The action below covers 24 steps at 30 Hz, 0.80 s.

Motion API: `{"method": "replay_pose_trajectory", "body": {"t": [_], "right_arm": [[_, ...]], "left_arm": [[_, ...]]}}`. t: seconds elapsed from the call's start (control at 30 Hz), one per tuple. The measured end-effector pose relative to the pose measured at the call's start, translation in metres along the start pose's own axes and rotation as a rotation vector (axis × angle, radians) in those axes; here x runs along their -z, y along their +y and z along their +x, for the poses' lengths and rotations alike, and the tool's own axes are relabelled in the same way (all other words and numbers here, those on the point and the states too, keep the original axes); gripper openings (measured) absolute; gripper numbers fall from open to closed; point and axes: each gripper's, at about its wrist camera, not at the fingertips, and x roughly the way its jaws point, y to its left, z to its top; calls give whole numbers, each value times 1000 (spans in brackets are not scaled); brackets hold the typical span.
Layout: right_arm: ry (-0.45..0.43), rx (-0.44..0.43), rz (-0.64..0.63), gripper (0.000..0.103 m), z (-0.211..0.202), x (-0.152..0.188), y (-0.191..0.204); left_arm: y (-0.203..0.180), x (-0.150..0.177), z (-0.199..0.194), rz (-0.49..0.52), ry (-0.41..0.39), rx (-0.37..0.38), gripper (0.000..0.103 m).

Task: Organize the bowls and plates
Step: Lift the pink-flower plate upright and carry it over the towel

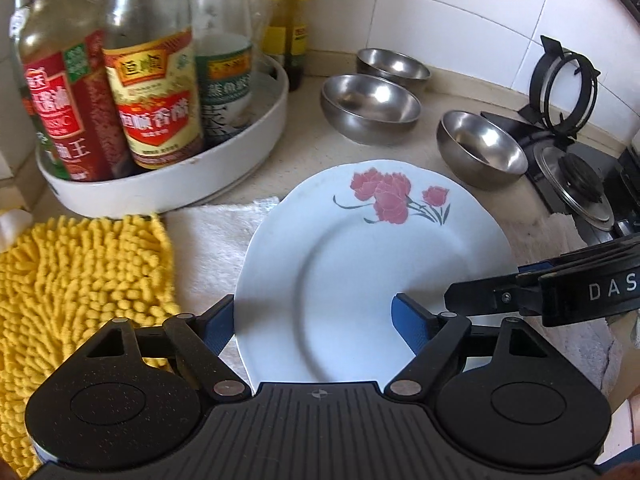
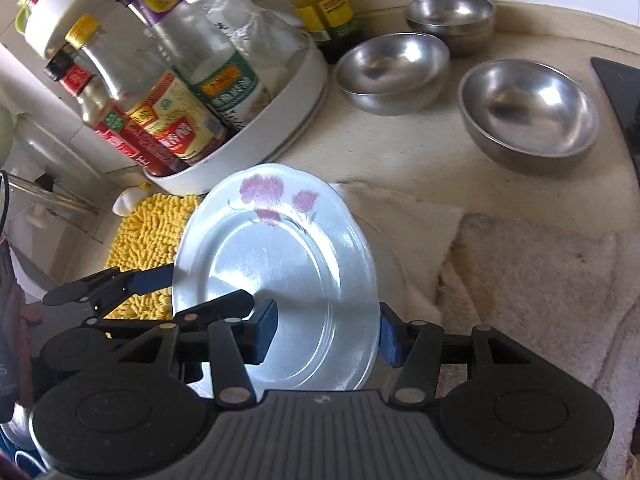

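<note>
A white plate [image 1: 360, 260] with pink flowers is tilted above the towels on the counter. My left gripper [image 1: 316, 326] stands open astride its near rim, one pad beside the left edge and the other over the face. In the right wrist view the plate [image 2: 280, 264] passes between the pads of my right gripper [image 2: 326, 336], which is shut on it, one pad on the face and one behind the rim. Three steel bowls [image 1: 370, 108] [image 1: 394, 66] [image 1: 482, 150] sit empty on the counter beyond; the right wrist view shows the same bowls [image 2: 394, 72] [image 2: 450, 20] [image 2: 528, 112].
A white round tray [image 1: 168, 184] of sauce bottles stands at the back left. A yellow shaggy mat [image 1: 80, 280] and a white towel [image 1: 216, 248] lie under and left of the plate. A pinkish towel [image 2: 540, 280] covers the right. The gas stove [image 1: 568, 152] is at the far right.
</note>
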Motion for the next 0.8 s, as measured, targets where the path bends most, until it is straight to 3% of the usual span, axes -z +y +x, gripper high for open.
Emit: {"method": "replay_pose_trajectory", "body": {"t": [0.8], "right_arm": [[13,28,-37,74,6,0,6]], "left_arm": [[-3,-2,3,2,-3,-22,87]]}}
